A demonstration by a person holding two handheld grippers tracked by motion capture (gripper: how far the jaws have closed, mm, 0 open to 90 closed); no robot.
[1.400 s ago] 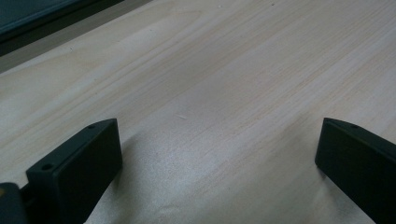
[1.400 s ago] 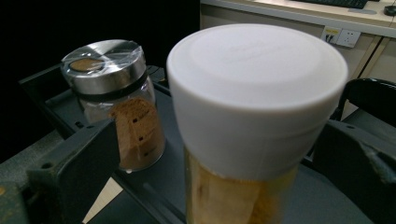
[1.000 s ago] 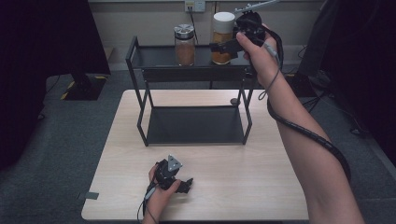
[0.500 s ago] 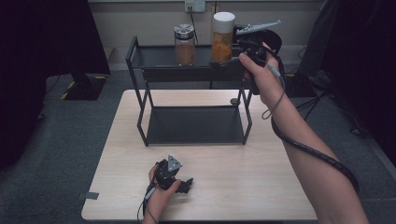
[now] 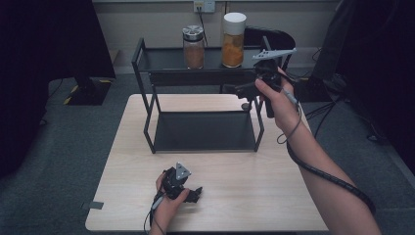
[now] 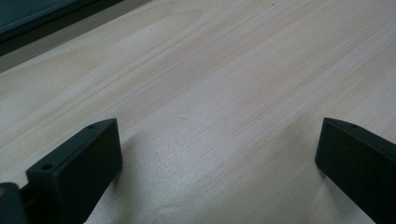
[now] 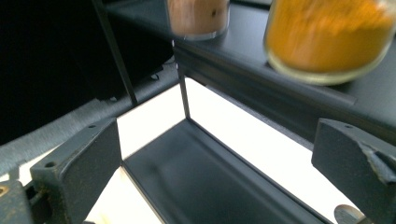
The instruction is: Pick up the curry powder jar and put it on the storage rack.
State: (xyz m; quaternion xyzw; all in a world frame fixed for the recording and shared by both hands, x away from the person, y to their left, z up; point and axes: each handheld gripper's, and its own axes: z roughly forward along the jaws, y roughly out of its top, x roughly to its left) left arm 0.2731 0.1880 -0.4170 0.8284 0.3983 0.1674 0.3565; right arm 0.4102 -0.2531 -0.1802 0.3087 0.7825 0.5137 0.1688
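On the top shelf of the black wire rack (image 5: 147,73), at about one o'clock from the table's (image 5: 274,196) middle, the tall jar with the white lid (image 5: 234,40) is found, filled with orange-yellow contents, and the shorter jar with the metal lid (image 5: 194,47) stands just beside it at its nine o'clock, the two apart but close. Off the rack's right end, the right gripper (image 5: 235,90) is held in the air, jaws spread wide and nothing pinched; in the right gripper view the tall jar's base (image 7: 329,39) is seen at one o'clock, beyond the jaws and untouched. Glass is judged likely for that jar, so it is expected to be stiff, smooth, rather slippery, breakable if dropped, and weighty with so much inside. A hold low to mid on the straight wall is judged safest, with the white lid avoided since it could slip or come loose. Little room is left at the jar's nine o'clock because of the neighbour; open room lies toward three o'clock and overhead. The shelf's raised front lip (image 7: 261,74) must be cleared by lifting before anything is drawn toward six o'clock. Down at six o'clock on the table, the left gripper (image 5: 193,193) is rested on bare wood, its jaws also spread and empty, well apart from the rack.
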